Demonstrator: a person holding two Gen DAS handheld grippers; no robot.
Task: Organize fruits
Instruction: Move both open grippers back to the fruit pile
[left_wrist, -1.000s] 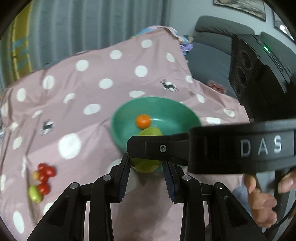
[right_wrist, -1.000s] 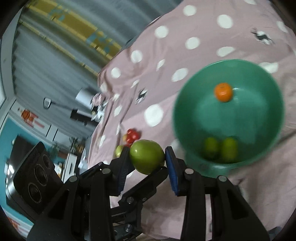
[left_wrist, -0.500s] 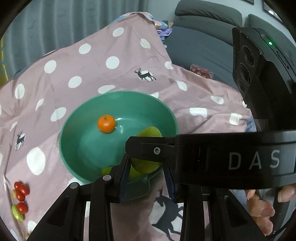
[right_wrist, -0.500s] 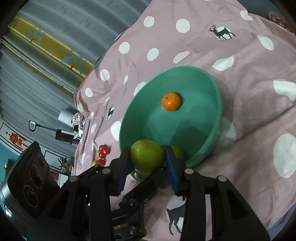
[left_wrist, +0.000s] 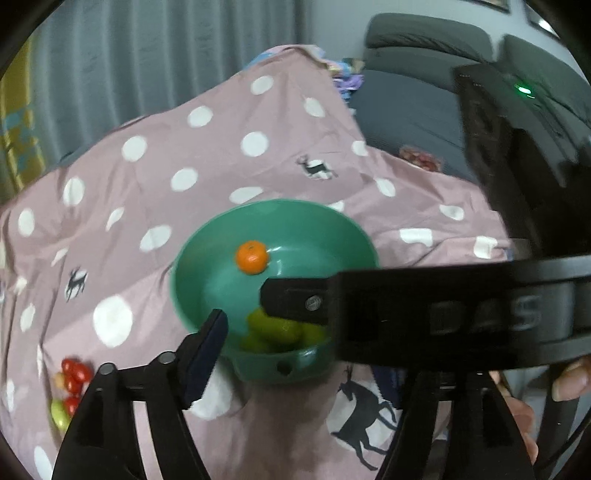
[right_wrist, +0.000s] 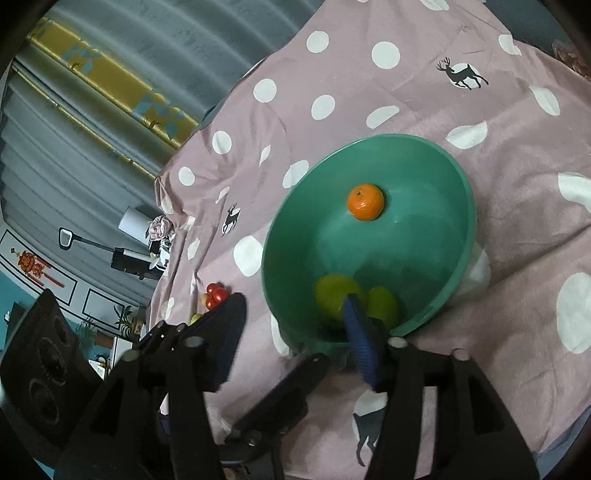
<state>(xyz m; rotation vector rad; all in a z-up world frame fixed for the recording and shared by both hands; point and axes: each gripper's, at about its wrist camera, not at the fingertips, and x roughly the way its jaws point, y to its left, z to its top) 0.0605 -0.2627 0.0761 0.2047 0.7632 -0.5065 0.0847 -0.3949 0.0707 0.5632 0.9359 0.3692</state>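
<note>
Home living rm: grey sofa, curtains, dotted pink cloth w/ fruit bowl.

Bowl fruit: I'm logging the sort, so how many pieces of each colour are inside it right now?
Orange fruit: 1
Green fruit: 3, bunched and blurred at the near wall
Total in the bowl: 4

The bowl rim blocks low approaches, and the cherry tomatoes crowd the left; plenty of open blanket behind.
</note>
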